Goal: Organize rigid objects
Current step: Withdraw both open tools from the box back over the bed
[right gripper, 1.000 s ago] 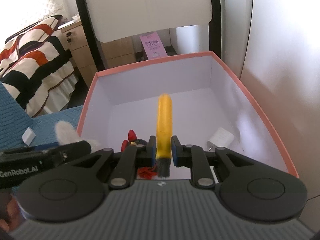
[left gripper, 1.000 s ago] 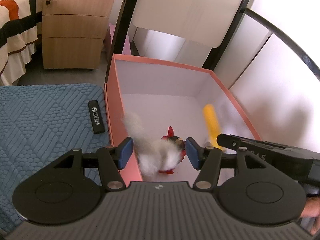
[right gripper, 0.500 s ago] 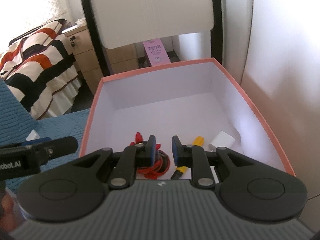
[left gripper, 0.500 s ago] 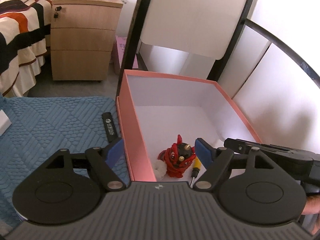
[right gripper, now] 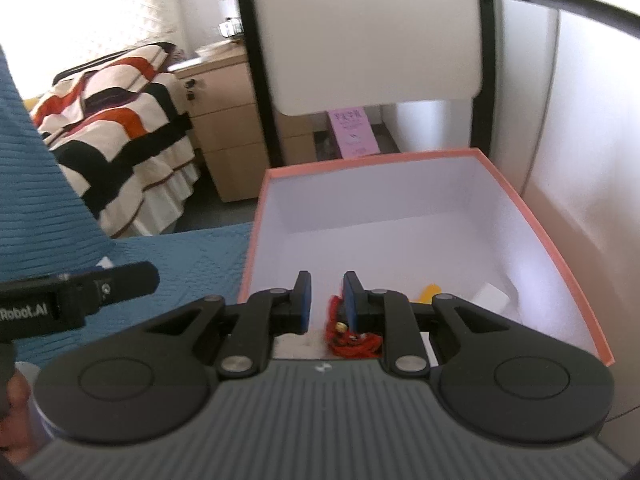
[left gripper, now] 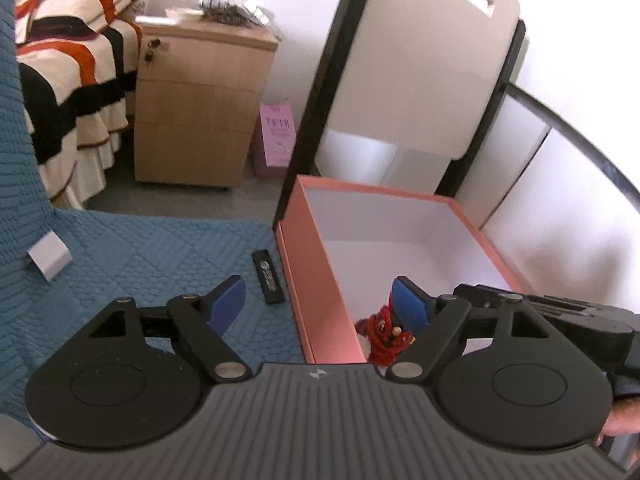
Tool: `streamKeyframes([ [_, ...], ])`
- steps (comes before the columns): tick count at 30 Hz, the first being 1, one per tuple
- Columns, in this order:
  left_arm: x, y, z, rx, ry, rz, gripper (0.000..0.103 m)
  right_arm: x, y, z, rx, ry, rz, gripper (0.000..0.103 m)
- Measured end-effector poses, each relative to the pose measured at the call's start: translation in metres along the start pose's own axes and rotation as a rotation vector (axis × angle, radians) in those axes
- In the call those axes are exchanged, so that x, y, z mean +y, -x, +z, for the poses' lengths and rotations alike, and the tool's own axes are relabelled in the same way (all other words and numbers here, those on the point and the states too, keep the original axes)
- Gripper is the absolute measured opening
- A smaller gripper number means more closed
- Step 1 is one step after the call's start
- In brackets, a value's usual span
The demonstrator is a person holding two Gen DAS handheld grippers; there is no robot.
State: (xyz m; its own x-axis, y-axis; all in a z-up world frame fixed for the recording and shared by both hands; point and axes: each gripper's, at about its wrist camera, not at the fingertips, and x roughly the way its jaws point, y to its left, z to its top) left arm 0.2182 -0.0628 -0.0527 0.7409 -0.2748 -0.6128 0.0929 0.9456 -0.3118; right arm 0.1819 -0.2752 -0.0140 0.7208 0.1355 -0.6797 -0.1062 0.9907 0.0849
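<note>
Caught the left gripper (left gripper: 318,292) low in the middle of its view, hung above the near left wall of the pink box (left gripper: 312,264), with jaws just now opening wider and spread broad. Found nothing between those pads, only the box wall far below them. Judged that a letting-go pose, held over the box so that anything dropped would land inside.

Spotted the red toy (left gripper: 384,336) on the box floor at the near end, lower centre of the frame, half hidden behind the right-hand pad.

Found the right gripper (right gripper: 326,288) low centre in its own view, with jaws drawn close but not touching, a narrow slot of air between them and nothing pinched. Made out the yellow tool (right gripper: 430,292) and a white block (right gripper: 492,300) just right of it, both down in the box.

Counted two things not yet tidied on the blue quilt (left gripper: 140,260): a black stick (left gripper: 269,278) just beside the box's outer wall, and a small white case (left gripper: 50,258) well apart at the left edge. Reckoned the stick the nearer pick.
</note>
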Motion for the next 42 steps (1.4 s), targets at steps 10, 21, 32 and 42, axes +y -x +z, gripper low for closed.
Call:
streamKeyframes([
  [10, 0.022, 0.046, 0.005, -0.089, 0.003, 0.06, 0.084, 0.036, 0.009, 0.001, -0.025, 0.075, 0.083, 0.021],
  [21, 0.059, 0.055, -0.007, -0.088, 0.05, 0.102, 0.084, 0.064, 0.001, -0.014, 0.029, 0.118, 0.106, 0.021],
  [32, 0.089, 0.054, -0.019, -0.094, 0.099, 0.107, 0.084, 0.093, -0.007, -0.023, 0.065, 0.159, 0.114, 0.021],
  [42, 0.128, 0.042, -0.032, -0.064, 0.13, 0.169, 0.084, 0.115, -0.018, -0.036, 0.088, 0.193, 0.132, 0.021],
])
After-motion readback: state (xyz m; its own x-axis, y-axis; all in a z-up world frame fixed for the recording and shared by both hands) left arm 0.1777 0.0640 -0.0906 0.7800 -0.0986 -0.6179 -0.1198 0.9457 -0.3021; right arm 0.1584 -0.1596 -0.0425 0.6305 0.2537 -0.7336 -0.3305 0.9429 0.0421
